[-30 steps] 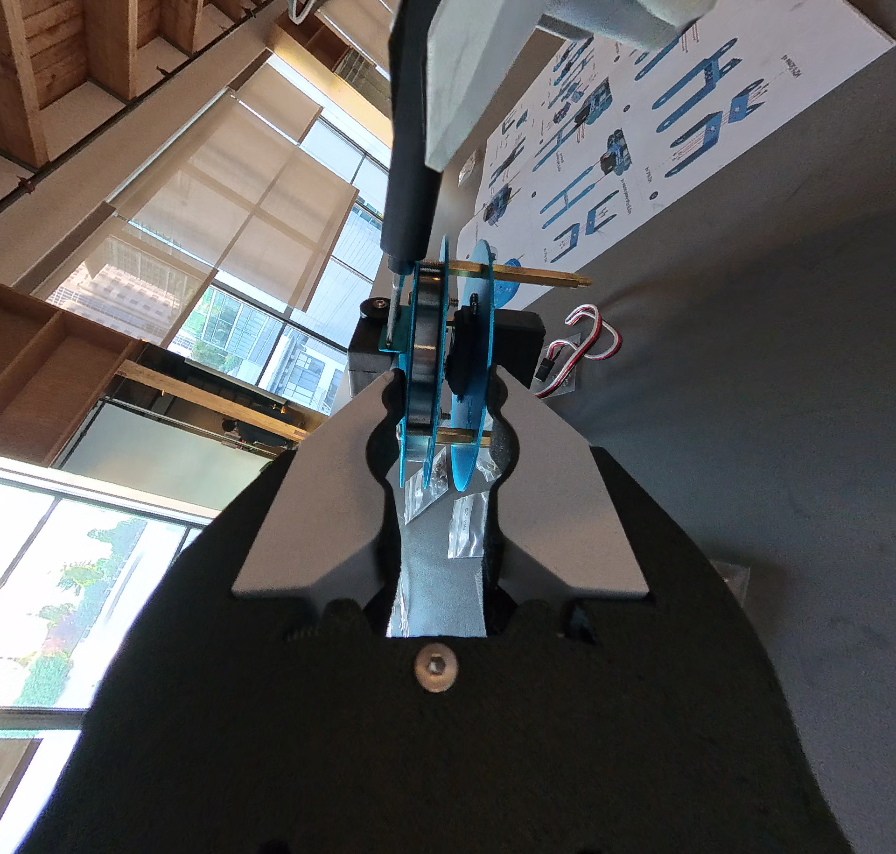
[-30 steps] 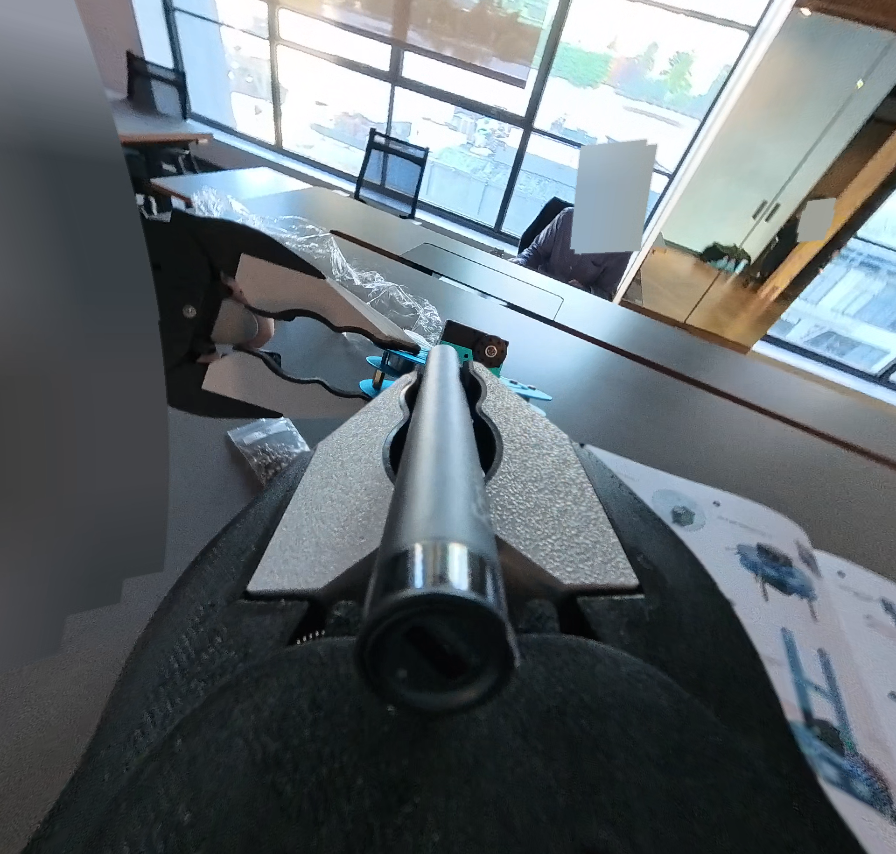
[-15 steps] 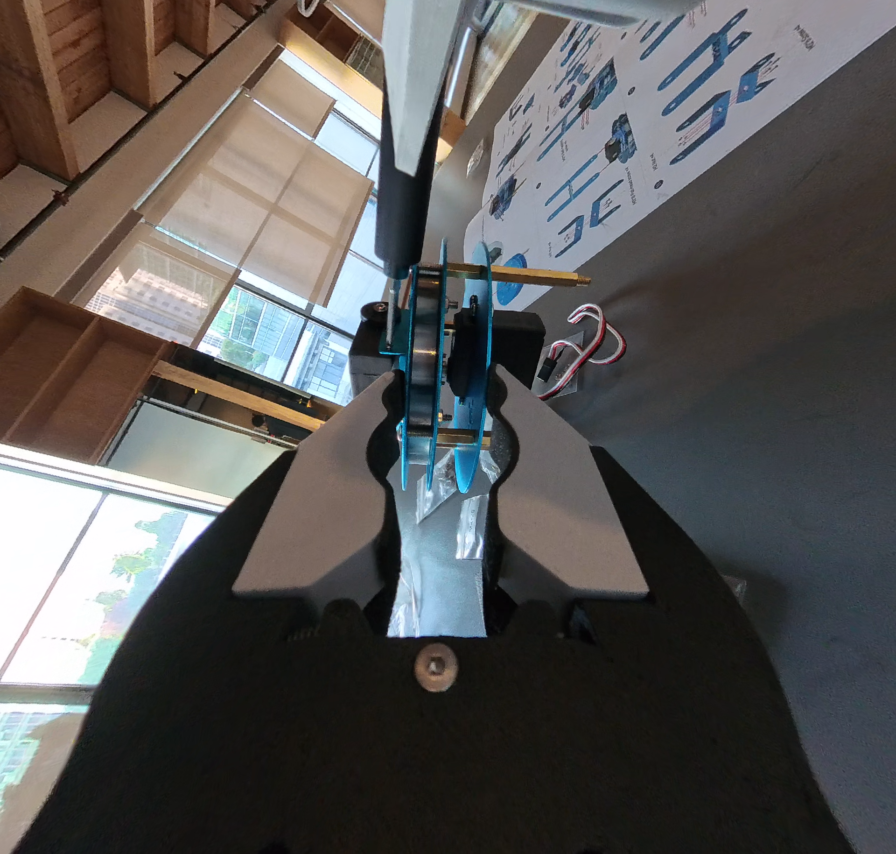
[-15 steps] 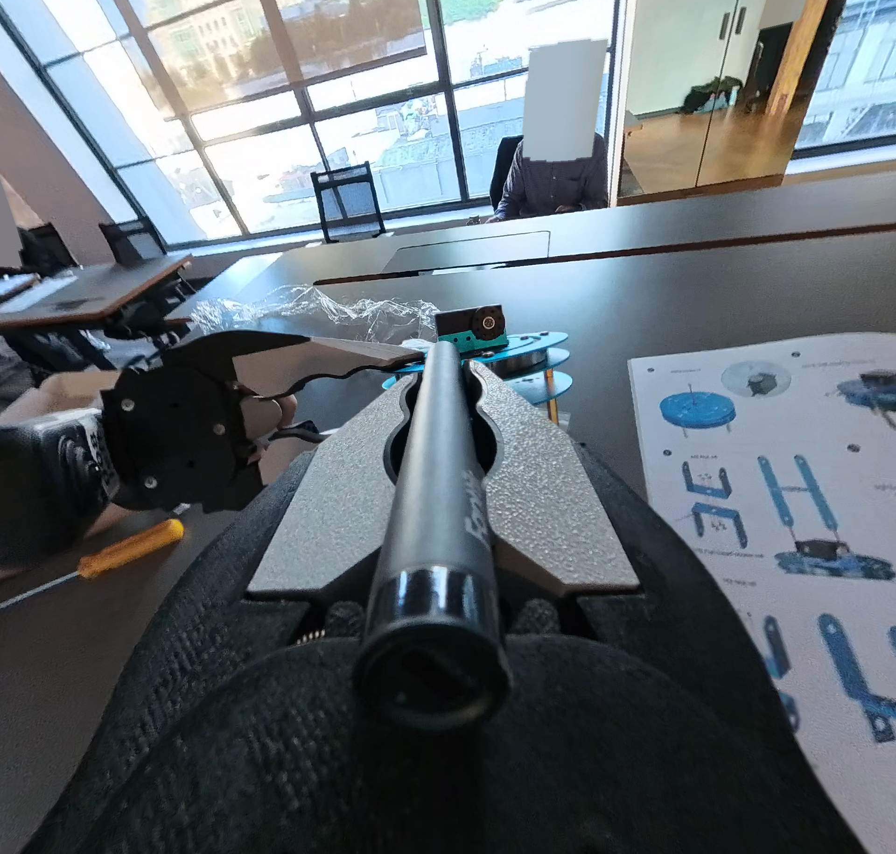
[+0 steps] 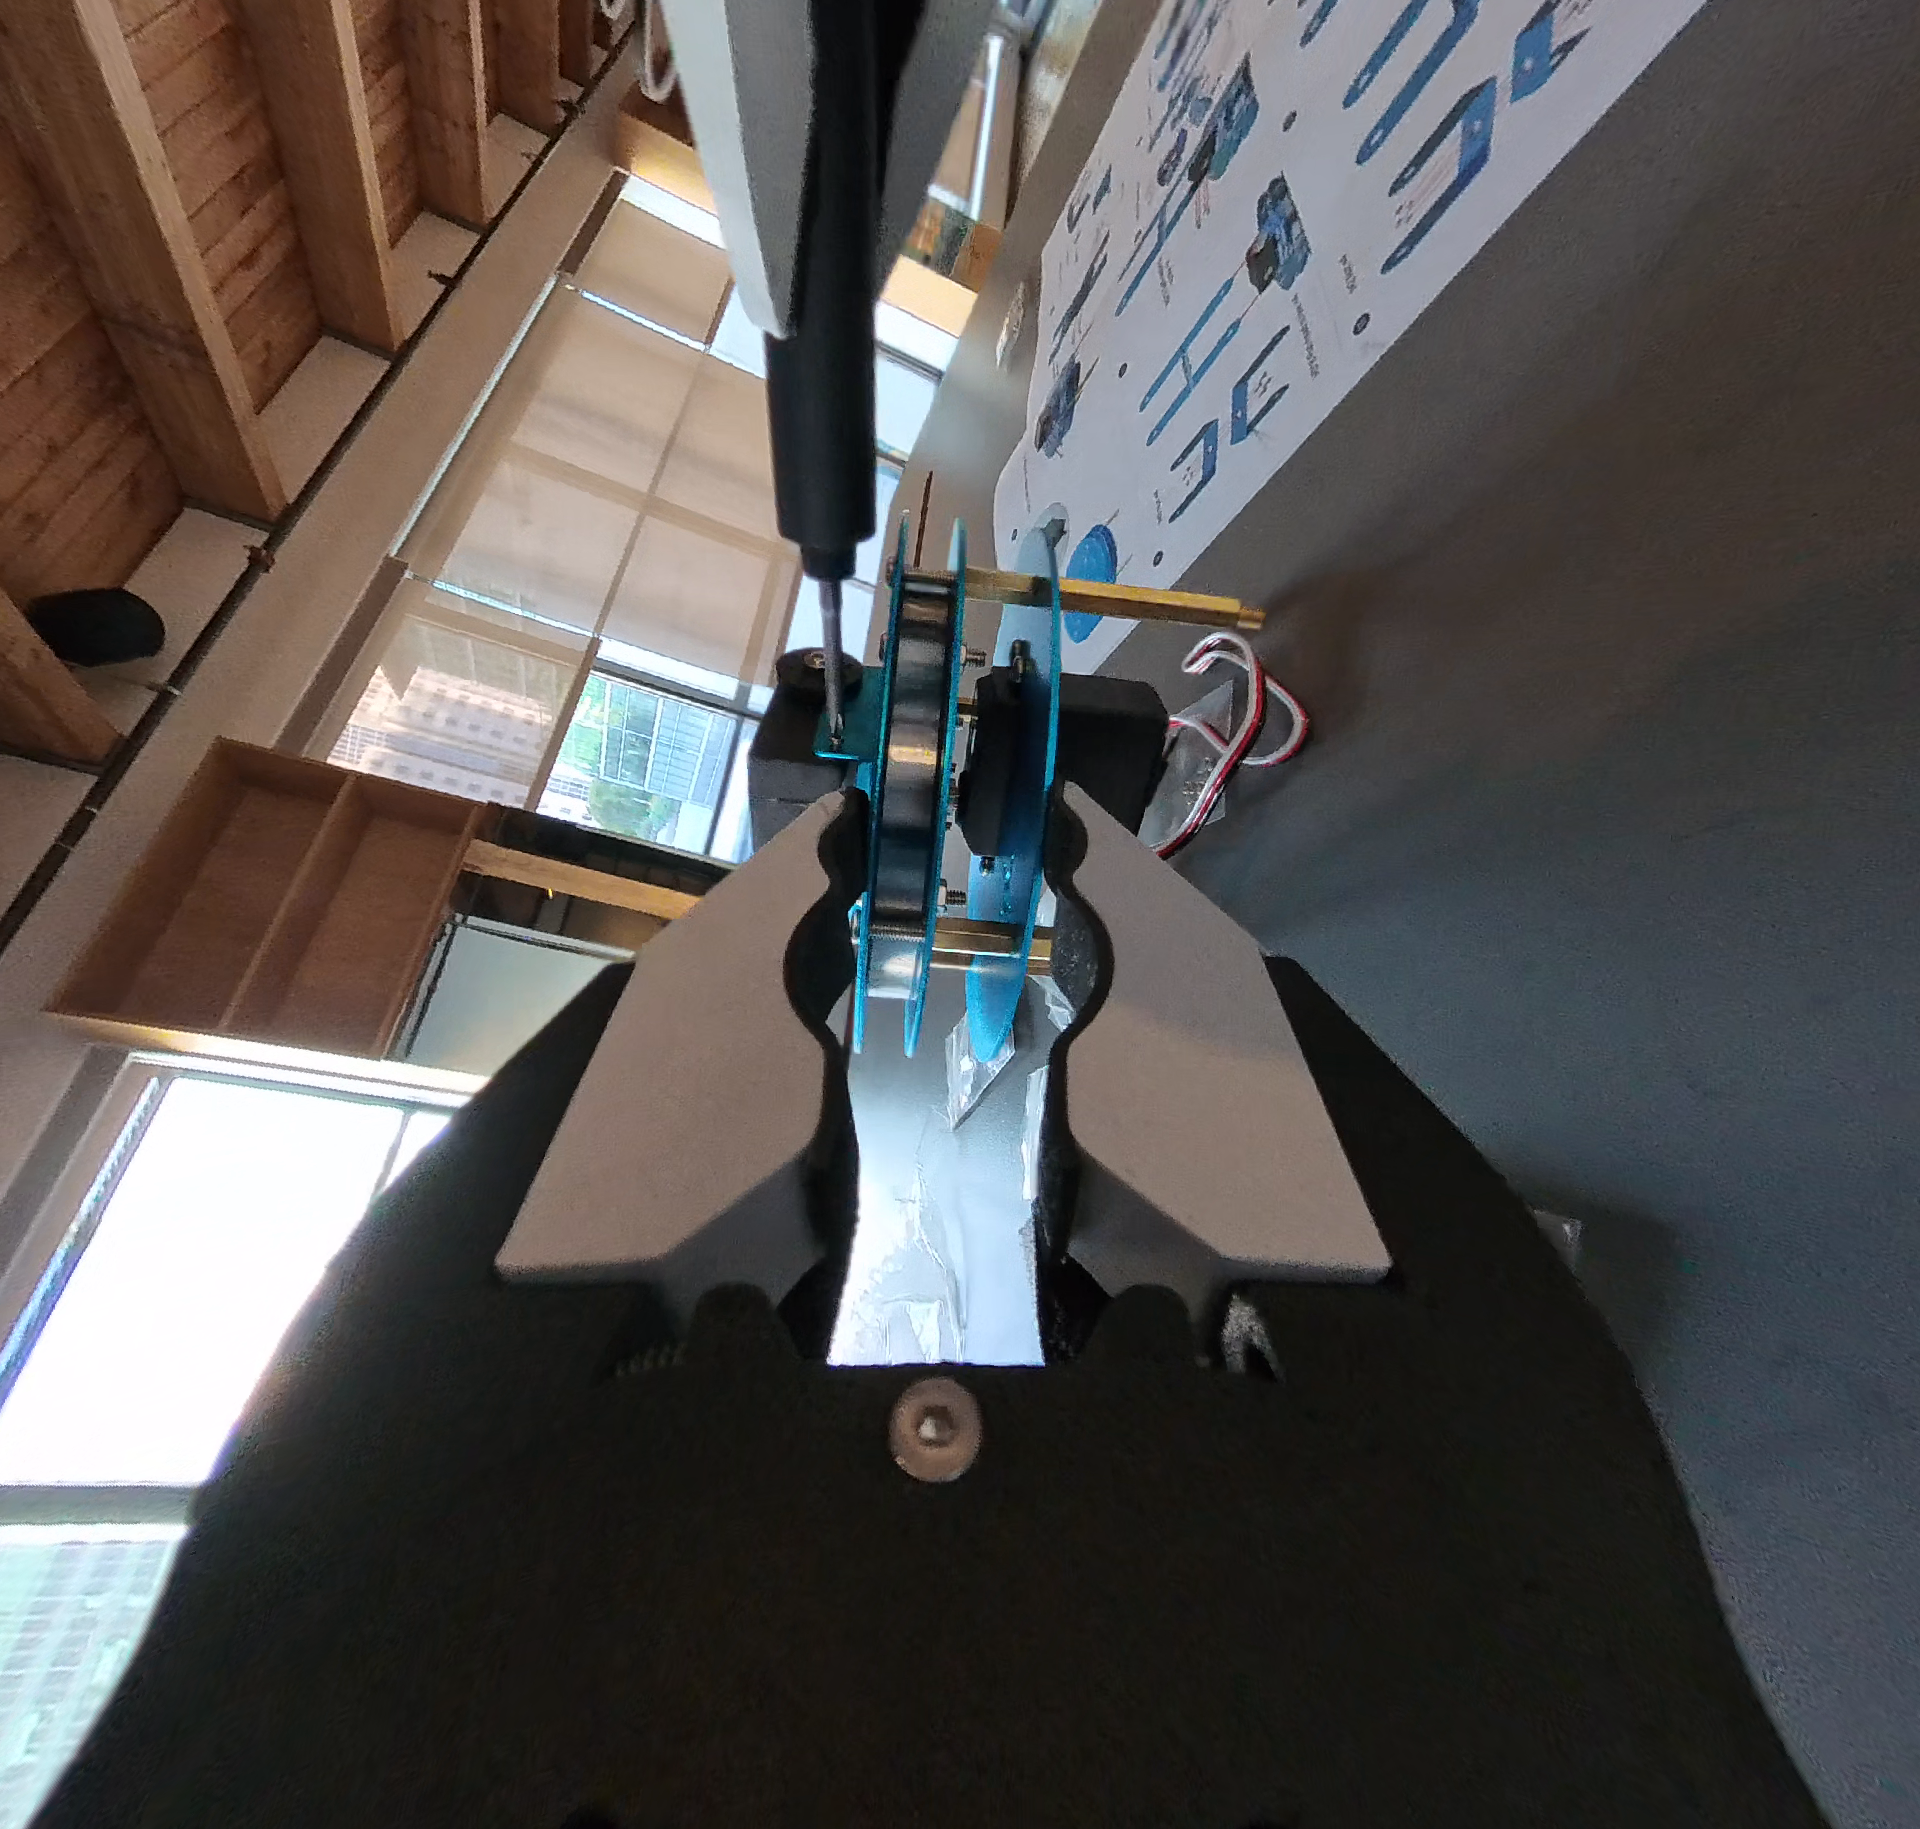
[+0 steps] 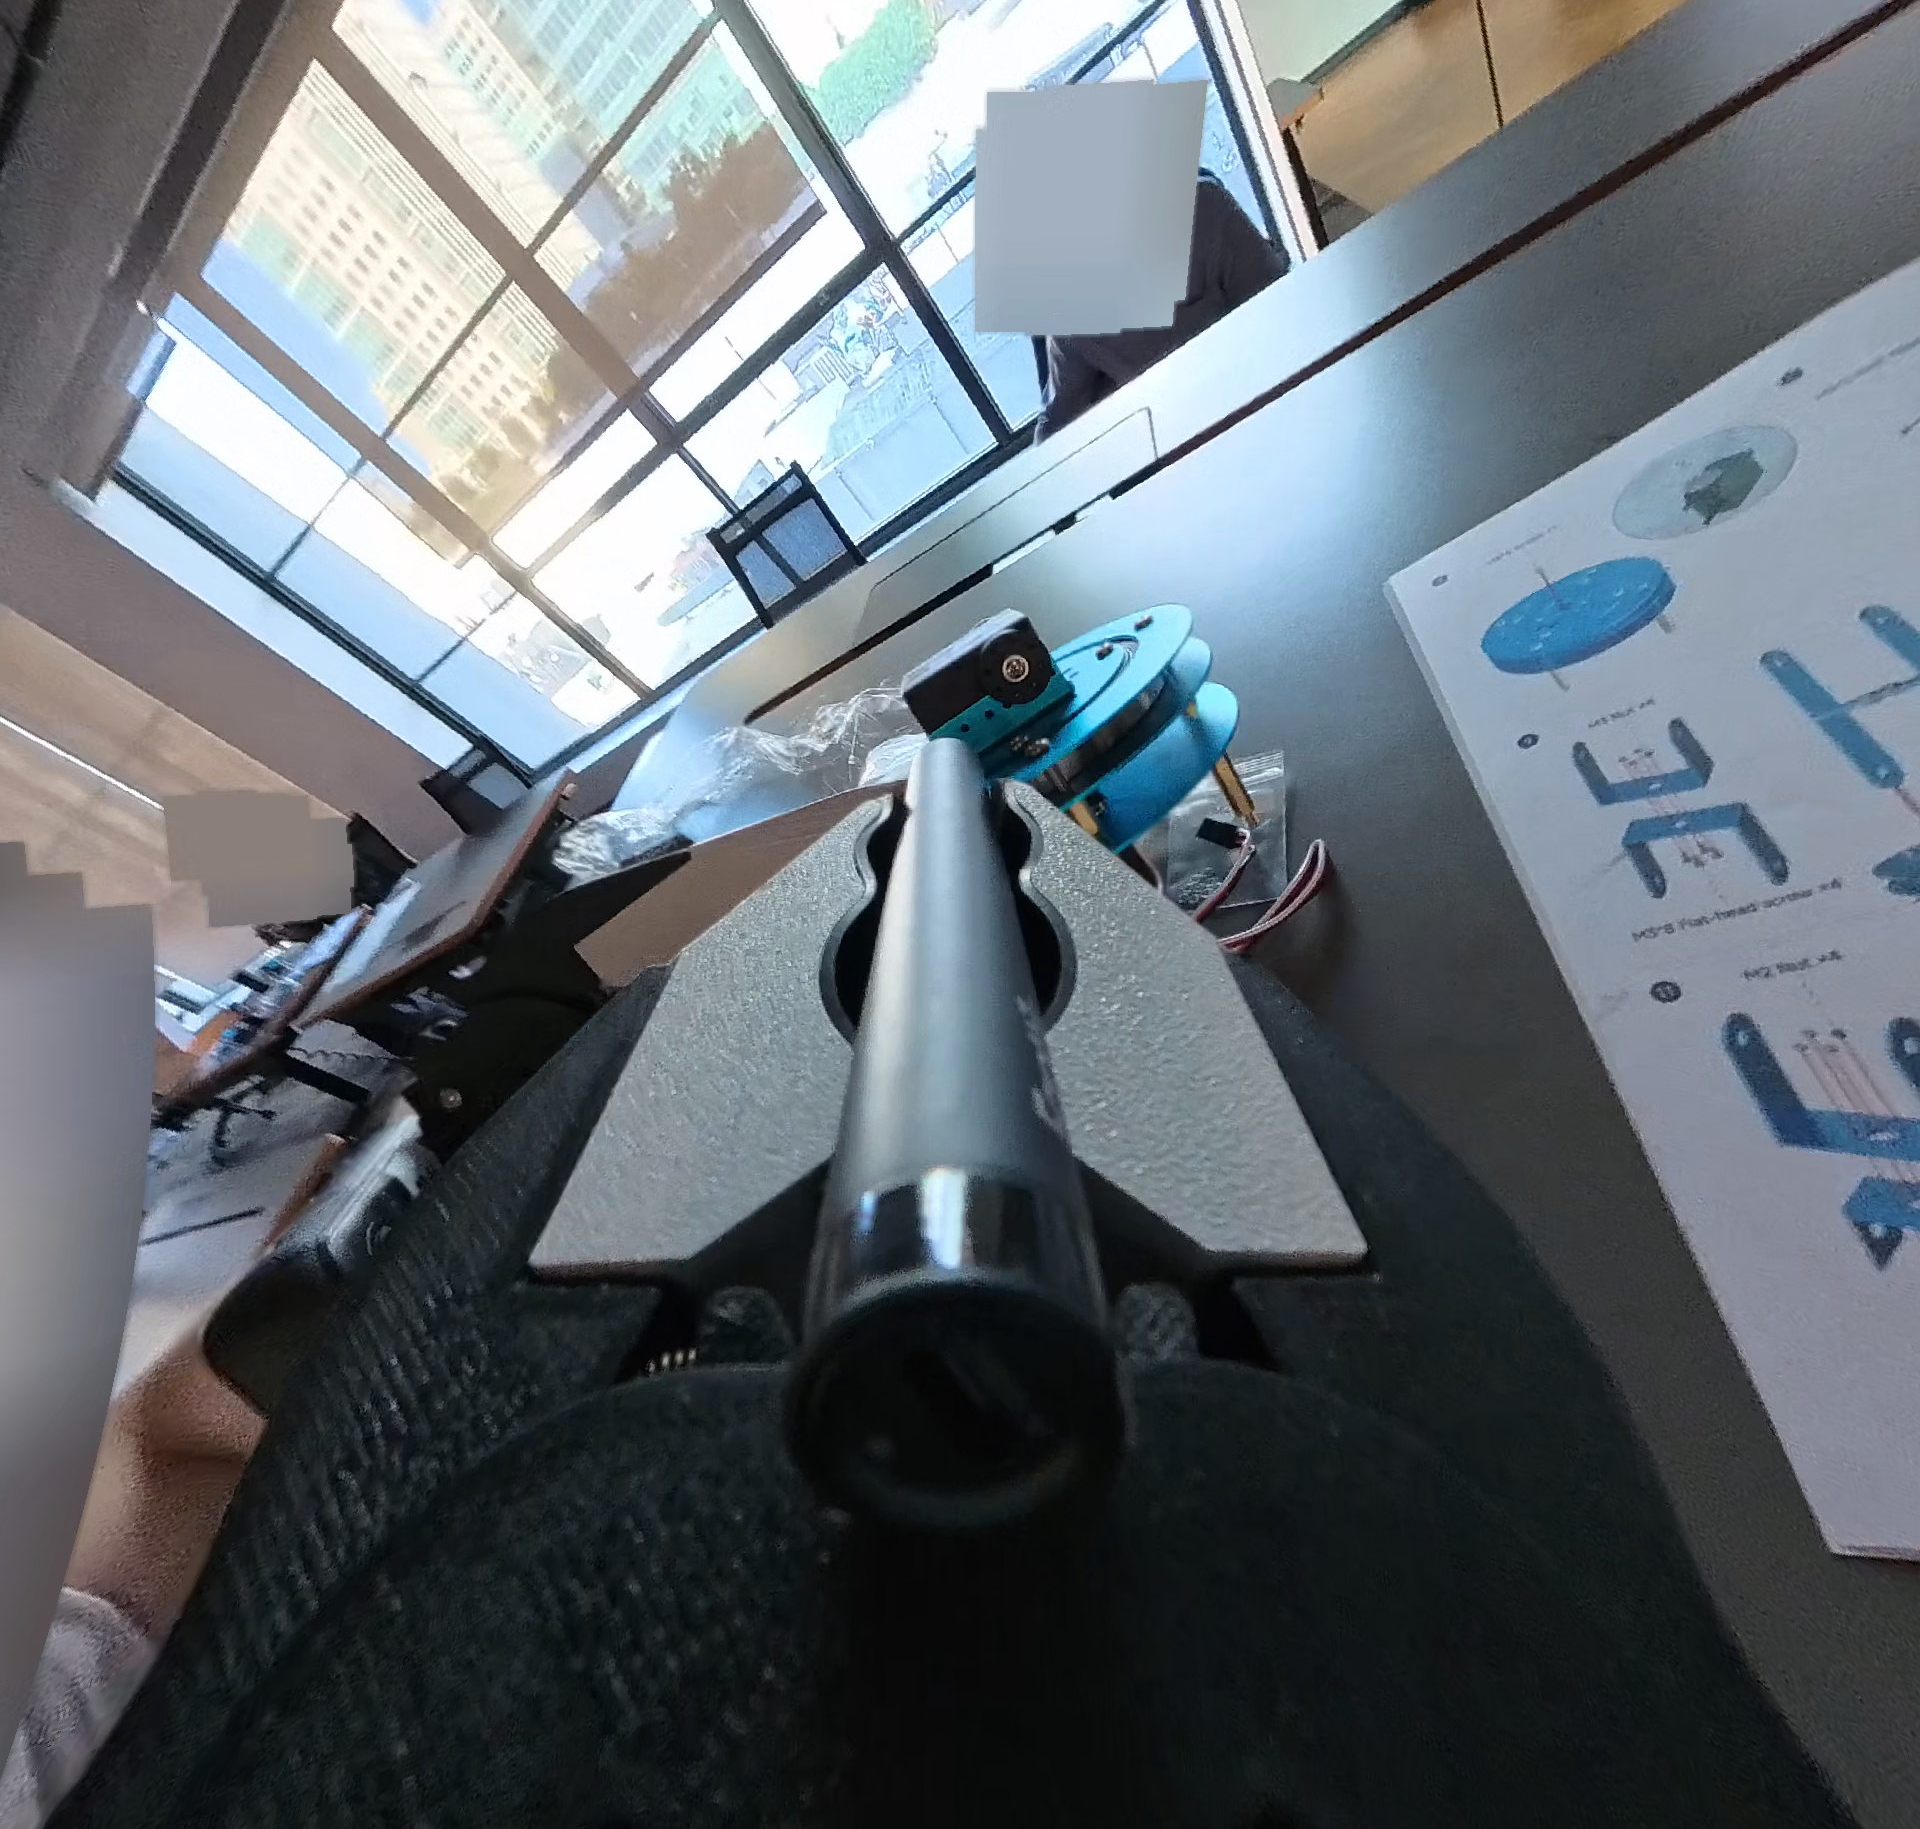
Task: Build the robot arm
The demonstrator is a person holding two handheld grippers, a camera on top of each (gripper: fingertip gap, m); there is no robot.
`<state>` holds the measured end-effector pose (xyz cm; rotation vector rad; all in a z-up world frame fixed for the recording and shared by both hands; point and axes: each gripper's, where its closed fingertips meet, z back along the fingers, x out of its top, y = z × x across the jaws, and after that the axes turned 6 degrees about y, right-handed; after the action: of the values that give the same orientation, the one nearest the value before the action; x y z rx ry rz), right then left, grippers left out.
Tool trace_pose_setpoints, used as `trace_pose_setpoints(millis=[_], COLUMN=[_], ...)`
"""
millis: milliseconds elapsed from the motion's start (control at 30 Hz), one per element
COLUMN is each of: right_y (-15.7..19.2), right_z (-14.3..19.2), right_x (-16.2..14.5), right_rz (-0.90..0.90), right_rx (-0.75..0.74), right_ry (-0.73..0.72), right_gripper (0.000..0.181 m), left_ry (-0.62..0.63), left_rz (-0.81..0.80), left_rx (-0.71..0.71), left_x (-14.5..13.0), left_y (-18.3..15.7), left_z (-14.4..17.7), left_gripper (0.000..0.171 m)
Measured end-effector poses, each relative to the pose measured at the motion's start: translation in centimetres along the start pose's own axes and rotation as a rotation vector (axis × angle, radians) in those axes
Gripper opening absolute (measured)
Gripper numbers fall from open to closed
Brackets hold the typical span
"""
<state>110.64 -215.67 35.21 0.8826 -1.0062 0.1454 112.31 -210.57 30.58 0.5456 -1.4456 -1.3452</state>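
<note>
Assembly: blue disc stack (image 5: pixel 914 792), three round plates on brass standoffs (image 5: pixel 1143 597), black servo (image 6: pixel 982 683) bolted on top; stands on the tabletop (image 5: pixel 1558 844) near the instruction sheet.
Left hand-held gripper (image 5: pixel 940 906): jaws at a narrow gap, closed across the stack from top plate to bottom plate, so they pinch the plate faces.
Right hand-held gripper (image 6: pixel 951 813): clamped on a screwdriver (image 6: pixel 940 1000), whose dark shaft runs forward along the fingers.
Screwdriver tip (image 5: pixel 831 678): thin bit set down at the blue bracket beside the servo, on or just at a small screw; exact seating too small to tell.
Handling, assembly: judged light and stiff; thin plates likely slick on the faces and apt to tip under sideways push; best held across the plate faces, clear of wires.
Handling, screwdriver: rigid, smooth round shaft, may roll in the jaws; hold is mid-handle.
Wires (image 5: pixel 1247 699): red, white and dark servo lead, looped on the tabletop behind the stack.
Bag (image 6: pixel 1226 844): small clear parts bag, just beside the standoffs.
Sheet (image 6: pixel 1714 896): white, blue part drawings, right of the assembly.
</note>
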Motion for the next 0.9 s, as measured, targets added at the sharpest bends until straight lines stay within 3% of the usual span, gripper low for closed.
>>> trace_pose_setpoints(millis=[233, 333, 467, 600, 733, 900], right_y=[1.6, 2.7, 2.9, 3.5, 2.7, 2.3], right_z=[2.6, 4.0, 4.2, 3.3, 2.1, 1.0], right_x=[1.9, 2.6, 1.8, -0.2, -0.2, 0.1], right_rz=[0.324, 0.697, 1.249, 1.558, 1.776, 1.866], right_rx=[0.030, 0.065, 0.005, 0.136, 0.169, 0.236], right_ry=[-0.055, -0.106, -0.101, -0.043, -0.012, 0.021], right_gripper=[0.016, 0.016, 0.016, 0.016, 0.015, 0.016], left_ry=[-0.018, -0.019, -0.045, -0.076, -0.089, -0.100], left_rz=[0.006, 0.043, 0.080, 0.094, 0.094, 0.117], left_rx=[-0.013, -0.020, -0.036, -0.055, -0.063, -0.074], left_x=[0.3, -0.1, -0.4, 0.0, -0.1, -0.2], left_y=[-0.4, 0.0, 0.4, 0.4, 0.4, 0.6], left_z=[0.1, 0.2, 0.4, 0.8, 1.0, 1.1], left_gripper=[0.033, 0.033, 0.033, 0.033, 0.033, 0.033])
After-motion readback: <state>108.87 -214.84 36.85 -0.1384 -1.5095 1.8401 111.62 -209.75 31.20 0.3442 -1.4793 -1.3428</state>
